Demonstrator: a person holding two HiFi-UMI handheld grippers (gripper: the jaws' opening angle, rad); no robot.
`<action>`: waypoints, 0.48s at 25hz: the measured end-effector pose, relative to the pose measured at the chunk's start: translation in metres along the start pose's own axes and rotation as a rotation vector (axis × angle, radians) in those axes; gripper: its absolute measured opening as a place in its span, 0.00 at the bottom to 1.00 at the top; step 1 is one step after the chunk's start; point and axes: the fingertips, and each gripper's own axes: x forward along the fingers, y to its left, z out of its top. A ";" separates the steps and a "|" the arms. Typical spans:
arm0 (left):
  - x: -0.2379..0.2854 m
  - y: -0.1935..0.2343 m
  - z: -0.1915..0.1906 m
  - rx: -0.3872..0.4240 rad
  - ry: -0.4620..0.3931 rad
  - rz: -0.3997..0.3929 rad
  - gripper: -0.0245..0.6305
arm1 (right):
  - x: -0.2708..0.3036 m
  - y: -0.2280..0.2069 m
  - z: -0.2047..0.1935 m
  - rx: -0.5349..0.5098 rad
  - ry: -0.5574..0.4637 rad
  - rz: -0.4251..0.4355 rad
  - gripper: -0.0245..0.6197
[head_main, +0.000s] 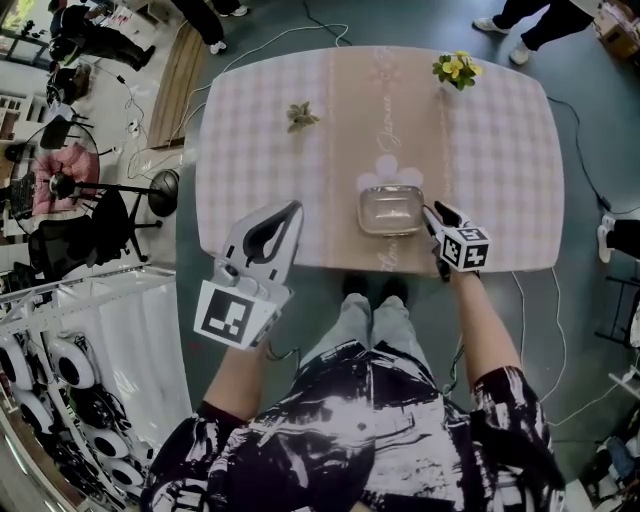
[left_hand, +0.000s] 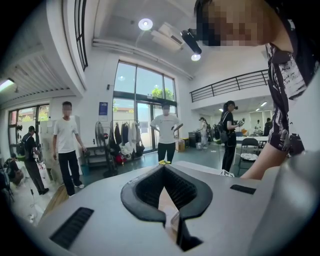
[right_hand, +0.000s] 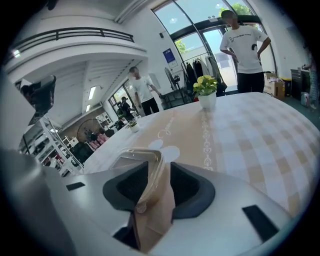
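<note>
Right gripper view alone shows right gripper (right_hand: 159, 170) pinching container (right_hand: 131, 158) rim; left gripper (left_hand: 164, 169) closed, empty.

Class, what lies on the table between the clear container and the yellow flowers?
Nothing: the head view shows only bare tablecloth between the clear container and the yellow flowers.

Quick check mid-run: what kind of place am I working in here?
Probably an open studio or workshop hall: tall glass frontage, a mezzanine railing, and cables trailing round the clothed table.
</note>
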 end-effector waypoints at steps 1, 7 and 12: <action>0.001 0.000 -0.001 0.001 0.001 -0.001 0.04 | 0.002 -0.001 -0.003 0.005 0.010 0.003 0.24; 0.001 0.002 0.000 0.002 0.005 0.001 0.04 | 0.009 -0.002 -0.012 0.045 0.052 0.030 0.19; 0.000 0.005 -0.003 0.008 0.014 0.004 0.04 | 0.012 -0.001 -0.012 0.072 0.061 0.060 0.16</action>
